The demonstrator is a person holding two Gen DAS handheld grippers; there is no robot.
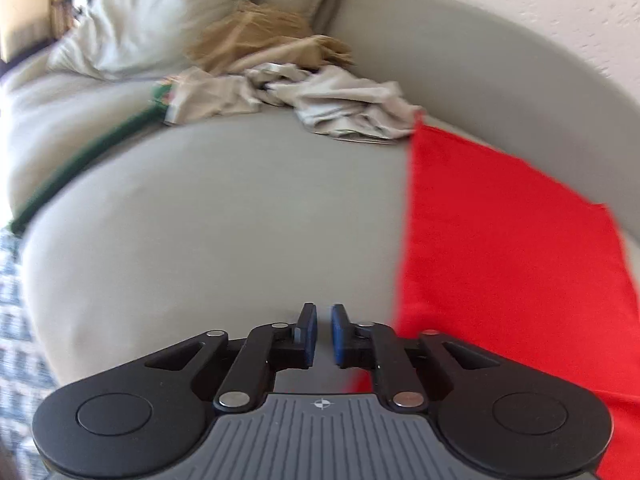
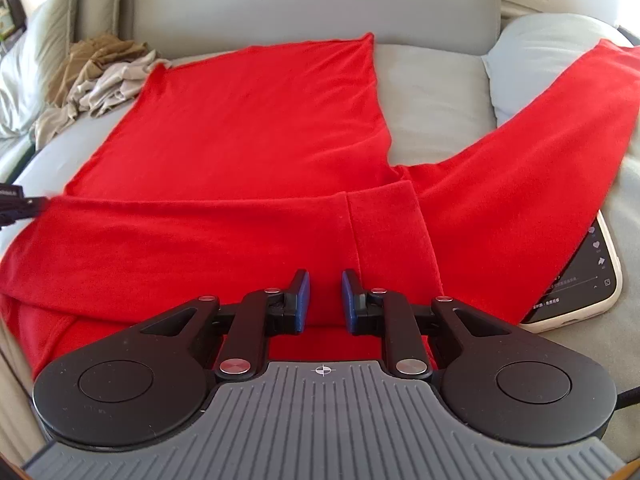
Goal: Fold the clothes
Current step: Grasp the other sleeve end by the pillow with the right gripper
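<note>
Right wrist view: we see the phone [image 2: 576, 276] screen — writing too small to read.
Right gripper [image 2: 325, 298]: jaws slightly spread above the red garment [image 2: 248, 128].
Left gripper [image 1: 324, 334]: jaws nearly together — holding nothing, over the sofa [image 1: 200, 220].

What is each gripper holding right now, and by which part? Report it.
Nothing is held. The left gripper is open over the sofa cushion; the right gripper is open above the red shirt.

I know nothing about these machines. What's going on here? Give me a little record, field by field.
surface: grey sofa
main item: red garment, spread out, one sleeve folded across its near part
left claw: slightly open, holding nothing, over bare cushion beside the red cloth
right claw: open, empty, over the garment's near part
other clothes: crumpled pale pile and tan one at the back
extra: phone, partly under the other sleeve
</note>
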